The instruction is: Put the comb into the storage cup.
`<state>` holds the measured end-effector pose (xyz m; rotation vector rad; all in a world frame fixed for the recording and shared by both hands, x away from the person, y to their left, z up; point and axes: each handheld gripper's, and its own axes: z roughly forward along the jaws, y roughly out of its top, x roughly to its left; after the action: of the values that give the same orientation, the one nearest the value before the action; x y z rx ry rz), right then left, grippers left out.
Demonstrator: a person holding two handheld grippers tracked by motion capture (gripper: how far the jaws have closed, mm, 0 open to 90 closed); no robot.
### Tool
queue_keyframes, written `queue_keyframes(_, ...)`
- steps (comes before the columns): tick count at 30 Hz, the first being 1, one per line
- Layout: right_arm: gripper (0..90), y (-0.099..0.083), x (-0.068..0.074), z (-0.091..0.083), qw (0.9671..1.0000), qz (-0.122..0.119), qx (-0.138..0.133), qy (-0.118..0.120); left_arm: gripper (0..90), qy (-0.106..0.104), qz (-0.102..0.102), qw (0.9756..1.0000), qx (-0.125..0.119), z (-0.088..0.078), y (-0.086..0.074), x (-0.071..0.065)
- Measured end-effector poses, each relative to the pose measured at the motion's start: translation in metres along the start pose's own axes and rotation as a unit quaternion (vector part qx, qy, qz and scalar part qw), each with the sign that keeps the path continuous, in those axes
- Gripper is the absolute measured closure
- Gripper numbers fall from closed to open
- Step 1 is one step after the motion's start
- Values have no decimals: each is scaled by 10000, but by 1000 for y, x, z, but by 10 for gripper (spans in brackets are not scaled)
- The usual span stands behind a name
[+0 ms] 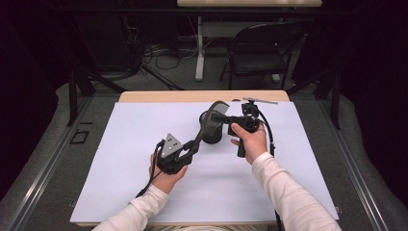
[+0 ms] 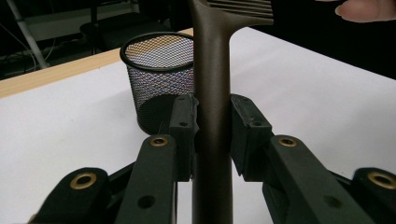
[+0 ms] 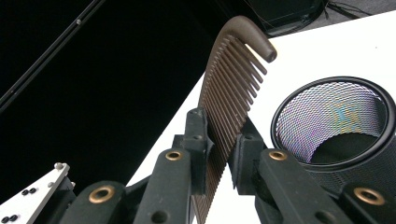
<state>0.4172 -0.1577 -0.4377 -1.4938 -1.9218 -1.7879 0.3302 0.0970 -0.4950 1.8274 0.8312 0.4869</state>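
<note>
Comb (image 1: 210, 121) spans both hand-held grippers, left (image 1: 185, 153) low, right (image 1: 226, 119) raised.

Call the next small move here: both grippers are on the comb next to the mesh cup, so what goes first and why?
Probably open the left gripper. It clamps the comb by the handle, while the right gripper has its pads on the toothed end, so both hold one stiff piece. Freeing the handle would likely let the right one swing the comb over the mesh cup, which stands open close beside it.

folding chair (image 1: 262, 50), floor cables (image 1: 163, 53), white table legs (image 1: 199, 48)
</note>
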Motion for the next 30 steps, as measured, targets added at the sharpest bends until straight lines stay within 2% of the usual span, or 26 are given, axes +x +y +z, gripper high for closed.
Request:
queue_keyframes(13,864,0,0,-1,9997,27,43,219,724,-72,-24,10000,27,2,-2,1)
queue_keyframes(30,875,1,-1,-2,9993,146,85,341,724,-73,-28,10000,34,2,-2,1)
